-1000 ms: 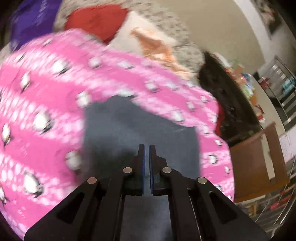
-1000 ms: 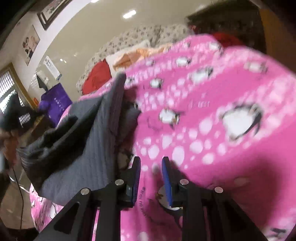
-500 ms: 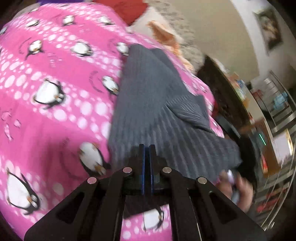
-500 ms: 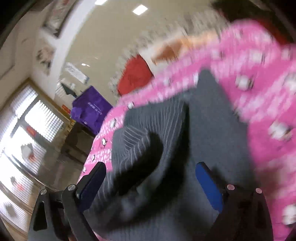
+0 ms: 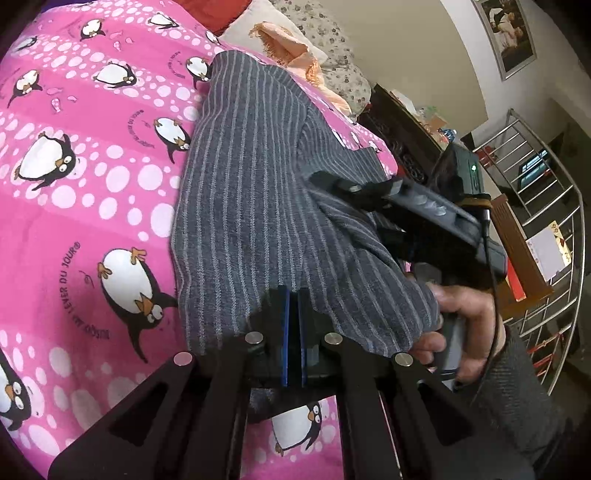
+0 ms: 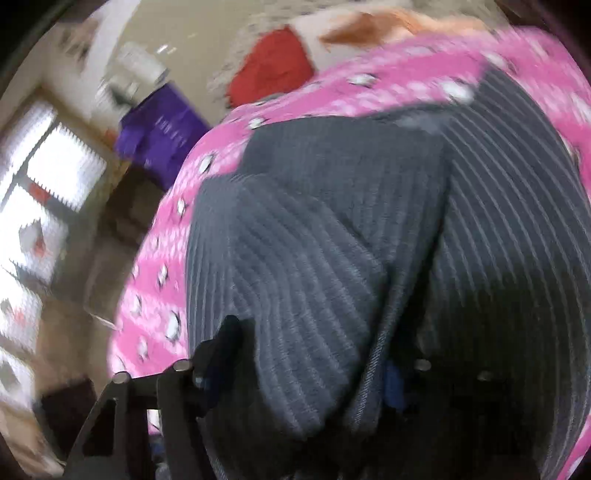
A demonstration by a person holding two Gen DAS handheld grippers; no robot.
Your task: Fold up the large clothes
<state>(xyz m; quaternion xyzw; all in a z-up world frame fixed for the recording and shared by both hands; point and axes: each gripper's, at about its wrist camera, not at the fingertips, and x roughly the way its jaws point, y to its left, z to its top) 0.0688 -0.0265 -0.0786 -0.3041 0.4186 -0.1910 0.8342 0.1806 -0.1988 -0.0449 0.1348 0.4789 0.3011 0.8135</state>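
garment (image 5: 258, 192) now spread | left claw (image 5: 293, 332) closed, angled down | right claw (image 6: 306, 373) closing, seemingly around fold

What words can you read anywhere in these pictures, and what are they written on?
"LEVER DU JOUR", part of a longer curved line by a penguin on the pink penguin blanket; the words before it are unclear.
More curved lines of letters on the same blanket: too small and bent to read.
White print on the purple bag: too blurred to read.
Framed picture on the wall: no text can be made out.
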